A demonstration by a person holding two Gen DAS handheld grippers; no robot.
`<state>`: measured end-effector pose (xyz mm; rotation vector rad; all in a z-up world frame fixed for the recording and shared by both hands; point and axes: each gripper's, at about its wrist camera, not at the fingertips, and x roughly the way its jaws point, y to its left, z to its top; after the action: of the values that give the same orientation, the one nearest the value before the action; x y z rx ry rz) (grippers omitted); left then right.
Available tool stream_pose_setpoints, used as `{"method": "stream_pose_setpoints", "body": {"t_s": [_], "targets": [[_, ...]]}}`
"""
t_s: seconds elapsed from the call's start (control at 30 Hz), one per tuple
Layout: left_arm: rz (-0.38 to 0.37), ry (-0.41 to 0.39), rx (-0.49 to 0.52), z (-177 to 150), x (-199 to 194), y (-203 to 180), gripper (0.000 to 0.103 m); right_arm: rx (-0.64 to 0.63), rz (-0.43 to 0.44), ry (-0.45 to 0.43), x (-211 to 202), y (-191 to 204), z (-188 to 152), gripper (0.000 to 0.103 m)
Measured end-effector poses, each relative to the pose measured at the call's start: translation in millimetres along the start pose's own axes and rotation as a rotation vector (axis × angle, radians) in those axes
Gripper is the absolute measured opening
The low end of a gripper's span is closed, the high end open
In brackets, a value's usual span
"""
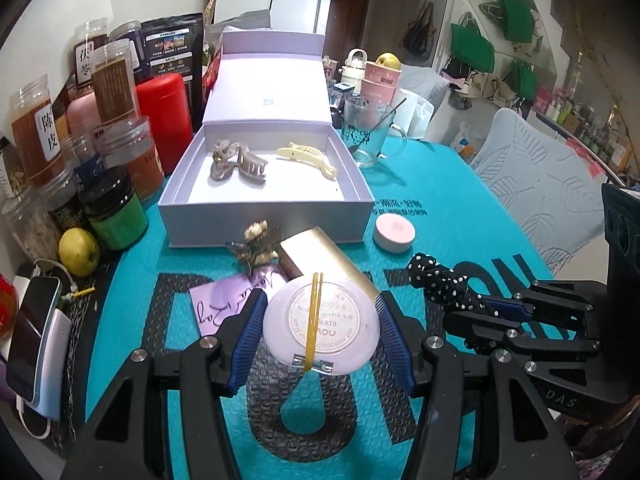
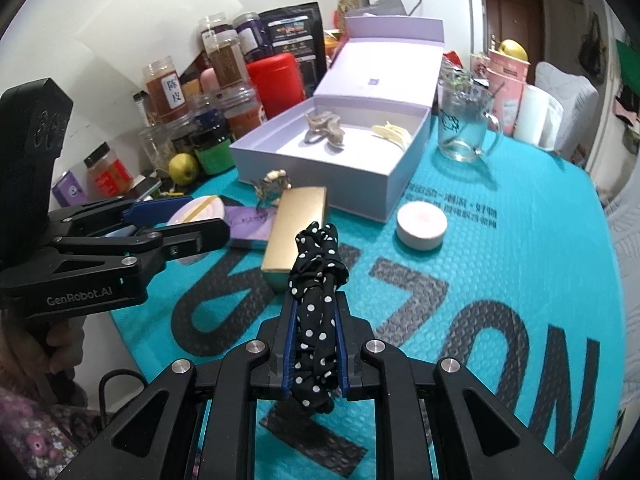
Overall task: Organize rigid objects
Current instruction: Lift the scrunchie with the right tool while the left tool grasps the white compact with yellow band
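Note:
My left gripper is shut on a round pale pink compact with a yellow hair clip lying on top, held above the teal mat. It also shows in the right wrist view. My right gripper is shut on a black polka-dot scrunchie, also seen in the left wrist view. The open lilac box holds a brown claw clip and a cream claw clip. A gold box, a flower clip and a small pink round tin lie in front of the lilac box.
Jars and a red canister crowd the left side, with a lemon and a phone. A glass mug stands right of the box. A lilac card lies on the mat. A chair stands at the right.

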<state>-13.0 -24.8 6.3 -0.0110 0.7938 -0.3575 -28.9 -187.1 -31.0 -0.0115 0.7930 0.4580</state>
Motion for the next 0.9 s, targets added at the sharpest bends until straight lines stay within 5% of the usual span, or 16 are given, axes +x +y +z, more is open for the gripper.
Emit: {"method": "stream_pose_setpoints", "body": {"t_s": [0.9], "targets": [[0.041, -0.142, 0.047, 72, -9, 16, 0.055, -0.128, 0.059, -0.104, -4, 2, 78, 0.016]]}}
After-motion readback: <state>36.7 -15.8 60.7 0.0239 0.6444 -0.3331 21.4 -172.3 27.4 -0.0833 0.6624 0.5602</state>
